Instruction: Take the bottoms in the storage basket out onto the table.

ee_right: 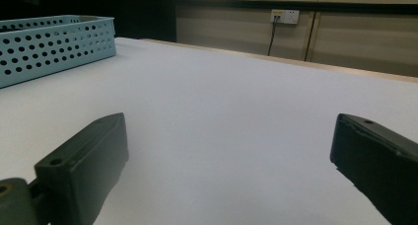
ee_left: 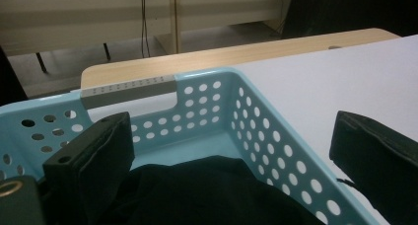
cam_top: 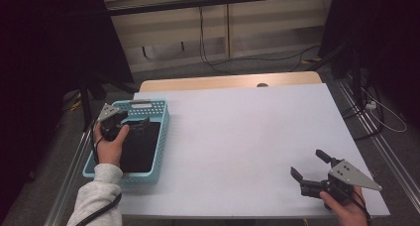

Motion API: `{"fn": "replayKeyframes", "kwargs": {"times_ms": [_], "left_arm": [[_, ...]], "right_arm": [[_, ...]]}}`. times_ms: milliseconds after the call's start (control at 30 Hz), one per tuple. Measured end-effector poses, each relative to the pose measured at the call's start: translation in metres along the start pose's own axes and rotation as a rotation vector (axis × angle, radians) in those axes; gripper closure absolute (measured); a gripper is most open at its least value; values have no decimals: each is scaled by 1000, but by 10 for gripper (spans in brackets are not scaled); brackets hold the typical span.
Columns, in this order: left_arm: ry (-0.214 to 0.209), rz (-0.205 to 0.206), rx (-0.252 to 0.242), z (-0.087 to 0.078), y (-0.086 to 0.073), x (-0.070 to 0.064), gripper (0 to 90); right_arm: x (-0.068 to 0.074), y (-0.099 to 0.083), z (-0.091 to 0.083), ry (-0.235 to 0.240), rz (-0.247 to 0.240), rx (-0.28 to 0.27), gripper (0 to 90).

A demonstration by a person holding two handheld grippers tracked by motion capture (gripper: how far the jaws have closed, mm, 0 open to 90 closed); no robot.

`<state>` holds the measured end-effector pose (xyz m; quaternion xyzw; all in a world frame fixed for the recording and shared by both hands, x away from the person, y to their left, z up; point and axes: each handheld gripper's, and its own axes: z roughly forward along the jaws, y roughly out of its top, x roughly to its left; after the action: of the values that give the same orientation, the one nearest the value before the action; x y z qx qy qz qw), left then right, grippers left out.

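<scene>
A light blue perforated basket (cam_top: 165,118) stands at the table's left edge, and a black fabric item (cam_top: 143,149) lies in it. My left gripper (cam_top: 140,124) hangs open just above that item near the basket's far end, gripping nothing. In the left gripper view the dark fabric (ee_left: 207,195) lies below the spread jaws of the left gripper (ee_left: 231,136), with the basket wall (ee_left: 276,136) running between them. My right gripper (cam_top: 309,165) rests open and empty near the table's front right corner. In its own view, bare white tabletop lies beyond the right gripper (ee_right: 229,131) and the basket (ee_right: 49,42) stands far left.
The white tabletop (cam_top: 247,137) stretches between the basket and the right gripper. A wooden strip (cam_top: 223,81) runs along the far edge. Cables (cam_top: 218,62) trail on the floor behind, and dark stands (cam_top: 356,77) flank the table.
</scene>
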<state>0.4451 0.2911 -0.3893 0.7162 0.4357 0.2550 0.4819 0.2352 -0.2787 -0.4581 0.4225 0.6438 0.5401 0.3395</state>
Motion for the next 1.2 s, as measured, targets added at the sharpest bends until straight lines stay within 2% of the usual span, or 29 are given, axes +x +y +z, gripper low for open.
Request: {"fn": "replayKeyframes", "kwargs": {"times_ms": [167,300,467,600,867,967,1067,1200], "left_arm": [[13,18,37,5,-5,4,31],[11,9,51,9,-8,6,30],[12,41,99,15,-13,9,30],[20,33,127,17,-17,12,31],[48,51,191,20,-25,21,33],[57,43,207,20,-29,24,34],[54,37,223,21,-33,26,34],[47,49,254,23,-35,26,34]], "right_arm": [[0,0,0,-2,-2,0,4],[0,0,0,-2,-5,1,4],[-1,0,0,0,-5,0,4],[-1,0,0,0,-2,0,4],[-1,-1,0,0,1,0,5],[-2,-1,1,2,-2,3,5],[-2,-1,1,-3,1,1,5],[-2,-1,1,-3,2,3,6]]}}
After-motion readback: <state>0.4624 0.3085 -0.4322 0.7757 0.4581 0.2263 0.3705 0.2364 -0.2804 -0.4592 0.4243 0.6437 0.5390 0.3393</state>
